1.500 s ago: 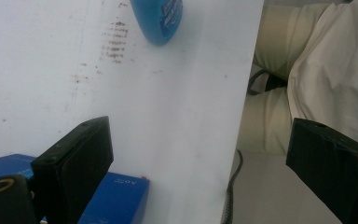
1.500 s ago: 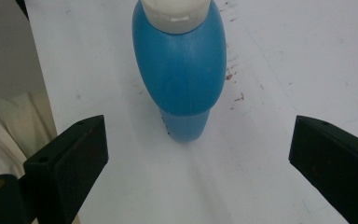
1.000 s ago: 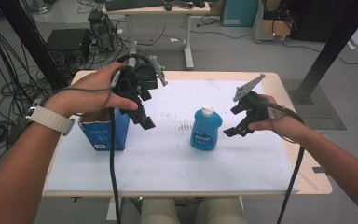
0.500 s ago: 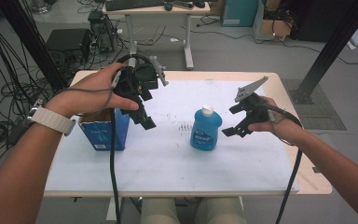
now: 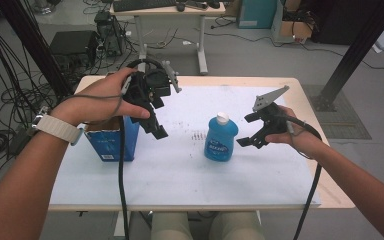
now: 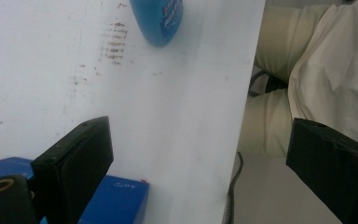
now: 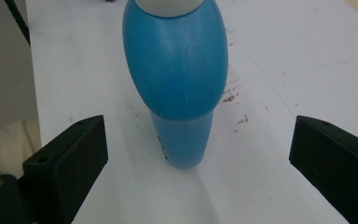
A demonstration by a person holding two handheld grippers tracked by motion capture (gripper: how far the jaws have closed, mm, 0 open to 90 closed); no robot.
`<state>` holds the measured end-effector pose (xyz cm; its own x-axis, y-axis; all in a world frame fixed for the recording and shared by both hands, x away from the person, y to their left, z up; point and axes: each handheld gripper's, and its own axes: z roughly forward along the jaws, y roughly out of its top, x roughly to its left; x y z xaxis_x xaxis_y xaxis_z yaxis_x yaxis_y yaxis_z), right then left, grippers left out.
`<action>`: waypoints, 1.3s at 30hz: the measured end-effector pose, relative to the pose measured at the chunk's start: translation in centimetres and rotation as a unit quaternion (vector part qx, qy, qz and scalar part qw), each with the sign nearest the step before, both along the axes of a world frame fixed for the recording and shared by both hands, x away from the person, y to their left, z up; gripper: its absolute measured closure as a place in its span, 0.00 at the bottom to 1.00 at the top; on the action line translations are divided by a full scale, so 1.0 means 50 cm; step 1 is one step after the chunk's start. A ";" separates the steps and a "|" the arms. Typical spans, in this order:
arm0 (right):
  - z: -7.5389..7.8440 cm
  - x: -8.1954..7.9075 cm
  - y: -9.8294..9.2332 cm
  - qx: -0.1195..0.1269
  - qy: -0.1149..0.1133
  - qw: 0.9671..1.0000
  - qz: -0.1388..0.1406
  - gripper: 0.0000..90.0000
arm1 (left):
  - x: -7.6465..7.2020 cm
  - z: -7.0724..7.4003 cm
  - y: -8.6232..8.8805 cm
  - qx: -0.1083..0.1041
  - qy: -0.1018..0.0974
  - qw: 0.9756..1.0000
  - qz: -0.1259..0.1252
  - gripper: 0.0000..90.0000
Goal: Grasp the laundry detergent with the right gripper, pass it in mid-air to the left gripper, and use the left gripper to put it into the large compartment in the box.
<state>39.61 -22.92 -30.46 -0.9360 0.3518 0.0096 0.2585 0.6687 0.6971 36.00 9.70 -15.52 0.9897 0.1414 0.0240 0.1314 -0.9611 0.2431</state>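
A blue bottle [image 5: 221,141] with a white cap stands upright at the middle of the white table [image 5: 180,175]. My right gripper [image 5: 247,131] is open just to its right, level with its body and apart from it. In the right gripper view the bottle [image 7: 177,79] stands straight ahead of that gripper [image 7: 198,135], beyond its wide-apart jaws. My left gripper [image 5: 155,120] hangs open above the right edge of a blue box [image 5: 112,142], tilted down to the right. In the left gripper view, that gripper [image 6: 200,140] looks down on the table, with the bottle [image 6: 161,21] far off and the box [image 6: 116,200] below.
Brown specks [image 5: 198,135] mark the table left of the bottle. The person's legs [image 6: 317,70] are past the table's near edge. A desk [image 5: 170,10], cables and black frame posts [image 5: 355,50] stand beyond the table's far side.
The right gripper has edged slightly left toward the bottle. The left gripper and the box have hardly moved.
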 end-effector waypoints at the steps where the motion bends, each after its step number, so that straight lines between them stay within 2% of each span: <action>1: -0.002 0.000 0.000 0.003 0.000 1.000 0.000 0.05 | 0.000 0.000 0.000 0.000 0.000 1.000 0.000 0.08; 4: -0.009 0.001 -0.002 0.008 -0.005 1.000 0.001 0.05 | 0.001 0.000 0.001 0.000 0.000 1.000 0.001 0.08; 6: -0.011 -0.008 0.002 0.031 0.007 0.999 -0.022 0.05 | 0.001 0.000 0.002 -0.001 0.000 1.000 0.001 0.08; 18: -0.042 -0.012 -0.015 0.054 0.004 0.998 -0.035 0.05 | 0.002 -0.001 0.002 0.000 0.000 1.000 0.002 0.08; 29: -0.061 -0.016 -0.028 0.061 0.008 0.997 -0.036 0.05 | 0.001 -0.003 -0.002 0.001 0.001 1.000 0.002 0.08; 39: -0.064 -0.021 -0.029 0.069 -0.002 0.997 -0.030 0.05 | 0.000 -0.004 -0.004 0.001 0.001 1.000 0.002 0.08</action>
